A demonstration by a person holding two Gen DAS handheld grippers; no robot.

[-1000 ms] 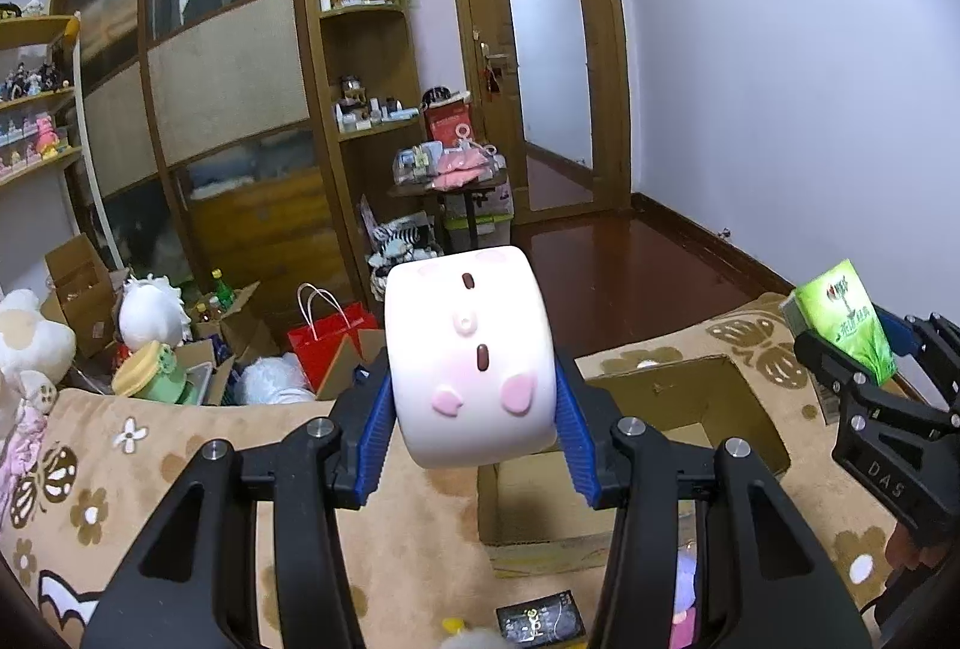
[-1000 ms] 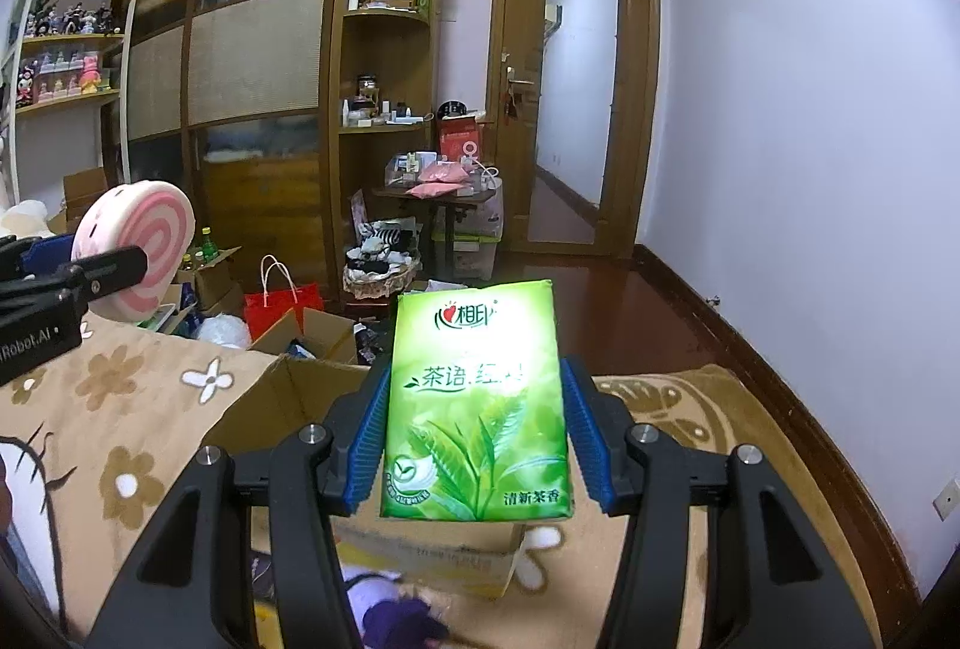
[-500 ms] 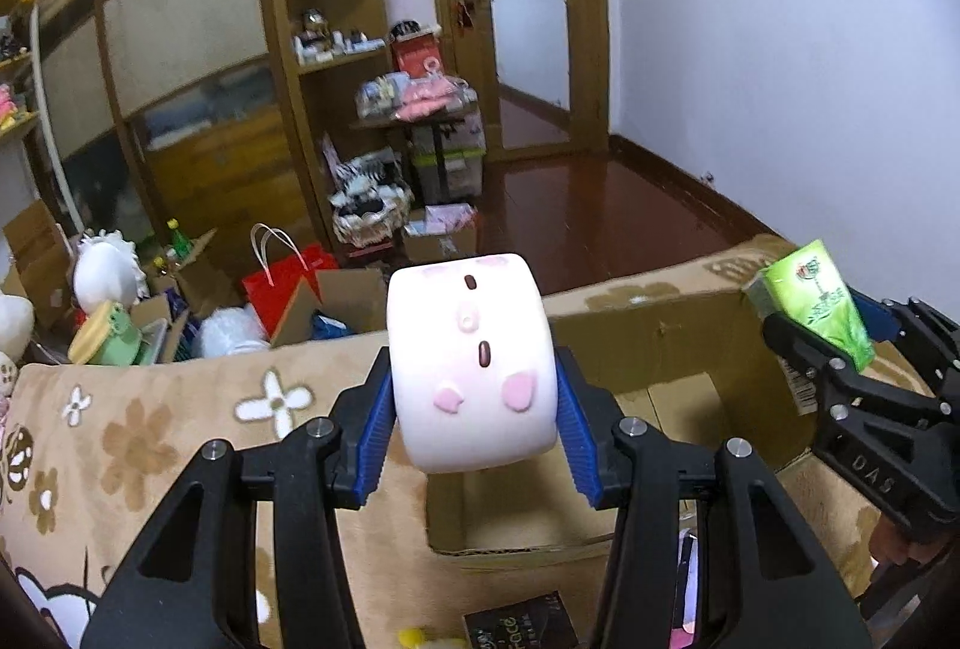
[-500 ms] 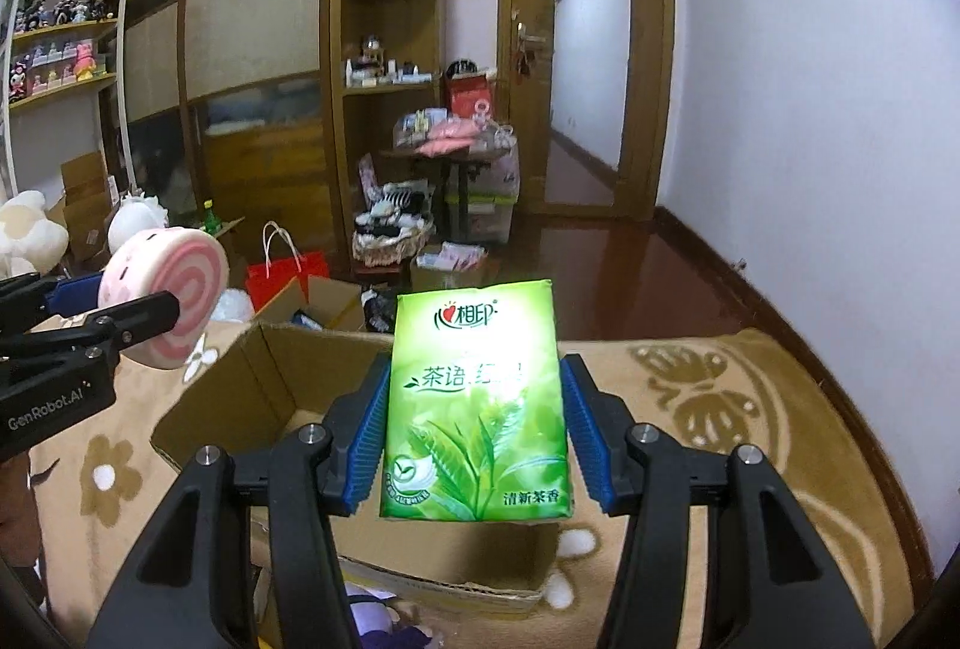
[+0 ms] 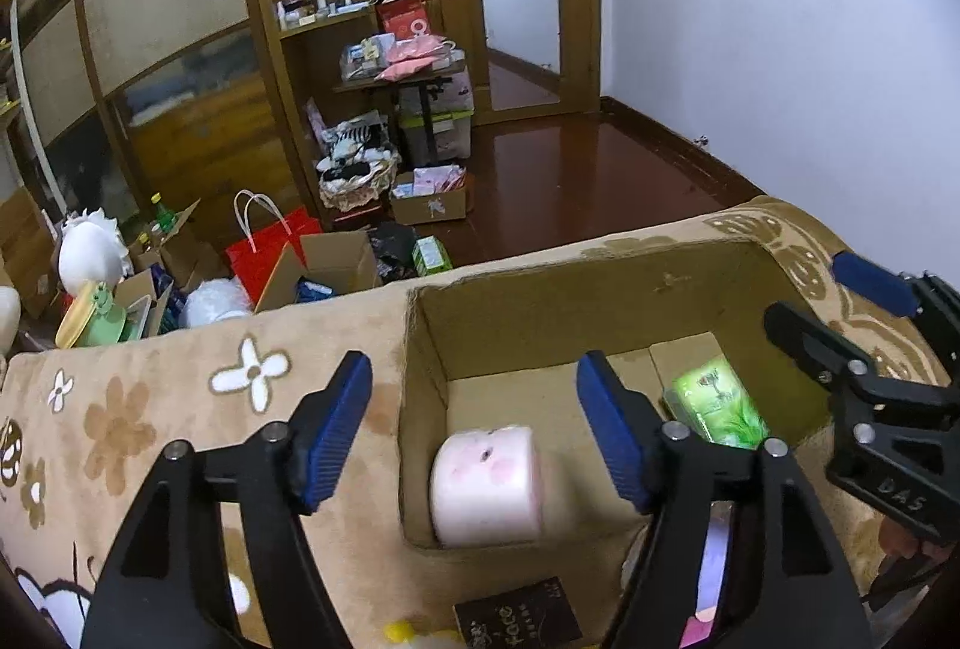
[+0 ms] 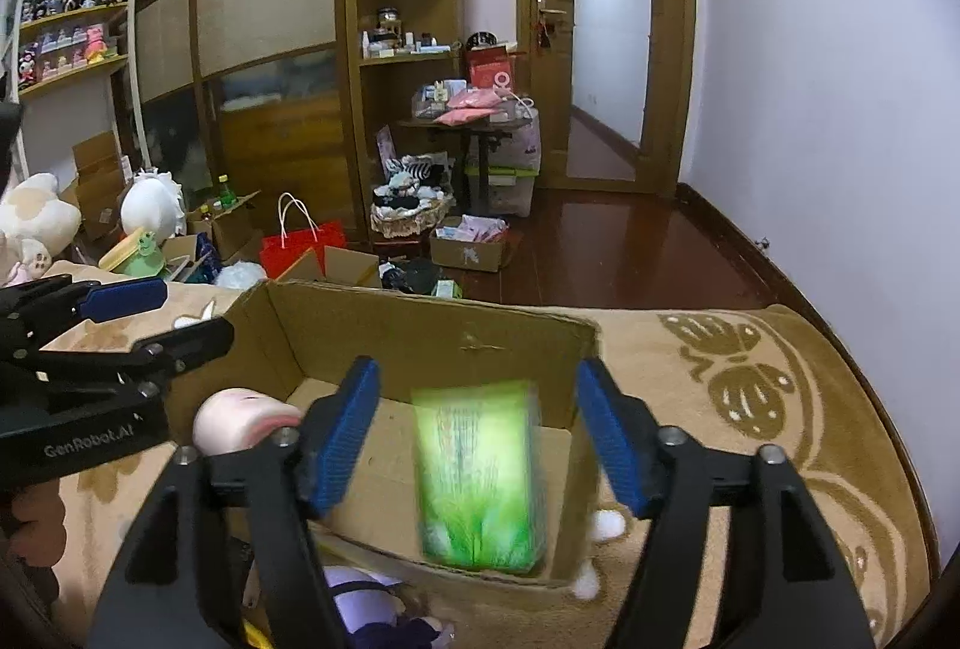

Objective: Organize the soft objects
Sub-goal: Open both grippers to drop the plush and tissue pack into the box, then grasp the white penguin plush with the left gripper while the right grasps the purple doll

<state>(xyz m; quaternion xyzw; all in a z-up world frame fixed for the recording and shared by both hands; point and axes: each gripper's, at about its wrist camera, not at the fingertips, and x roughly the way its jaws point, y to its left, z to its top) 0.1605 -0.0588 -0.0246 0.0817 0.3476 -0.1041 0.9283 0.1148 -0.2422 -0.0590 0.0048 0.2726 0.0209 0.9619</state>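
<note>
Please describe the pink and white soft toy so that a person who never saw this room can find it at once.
Look at the open cardboard box on the flower-patterned blanket. Inside, near its front left corner, lies the toy, below the open left gripper. It is a pale, rounded marshmallow shape with pink spots, unlike the flat green tissue pack at the box's right.

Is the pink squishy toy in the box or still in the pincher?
In the box. The pink toy sits inside the cardboard box, and the left gripper is open above it.
</note>
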